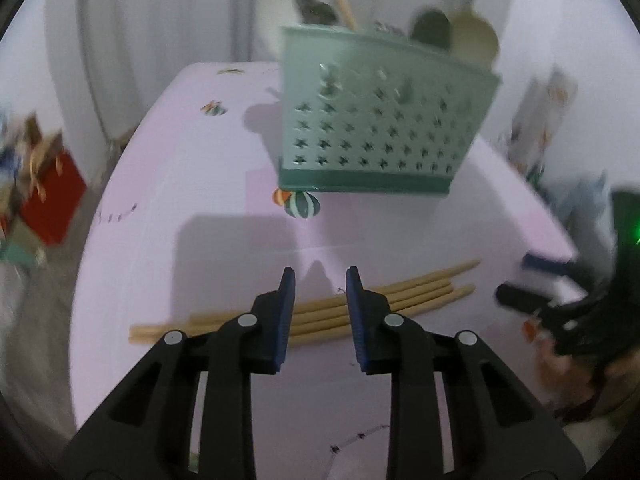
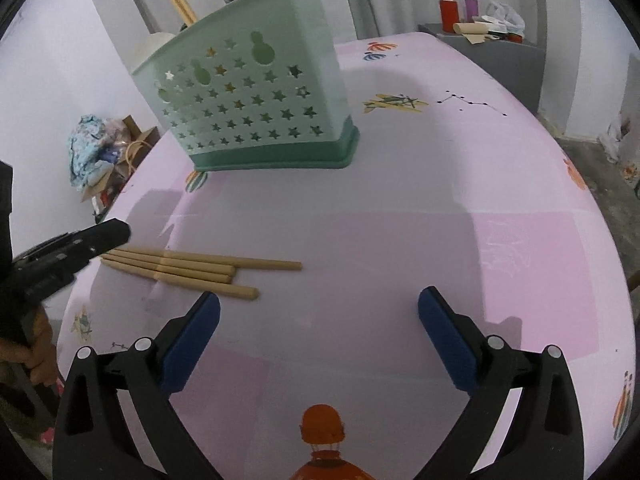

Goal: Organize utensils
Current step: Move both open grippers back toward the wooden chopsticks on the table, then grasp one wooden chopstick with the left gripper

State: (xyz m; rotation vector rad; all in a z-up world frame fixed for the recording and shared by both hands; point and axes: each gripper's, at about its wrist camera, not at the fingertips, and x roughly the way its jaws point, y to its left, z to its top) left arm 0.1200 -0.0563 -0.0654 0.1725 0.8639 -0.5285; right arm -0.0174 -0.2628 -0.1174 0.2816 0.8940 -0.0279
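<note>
Several wooden chopsticks [image 1: 320, 316] [image 2: 192, 268] lie side by side on the pink tablecloth [image 1: 160, 240] [image 2: 400, 200], near its front edge. My left gripper [image 1: 320, 274] [image 2: 108, 234] hovers over their middle with a narrow gap between its blue pads and nothing gripped. Farther back stands a green holder [image 1: 380, 120] [image 2: 256, 96] pierced with star holes, with chopsticks and spoon heads sticking out of its top. My right gripper [image 2: 320, 304] [image 1: 528, 280] is wide open and empty, to the right of the chopsticks' ends.
A red box [image 1: 52, 200] and clutter [image 2: 92, 152] lie on the floor left of the table. A grey cabinet [image 2: 500, 52] carrying a red bottle stands at the back right. A person's hand [image 2: 36, 344] holds the left gripper.
</note>
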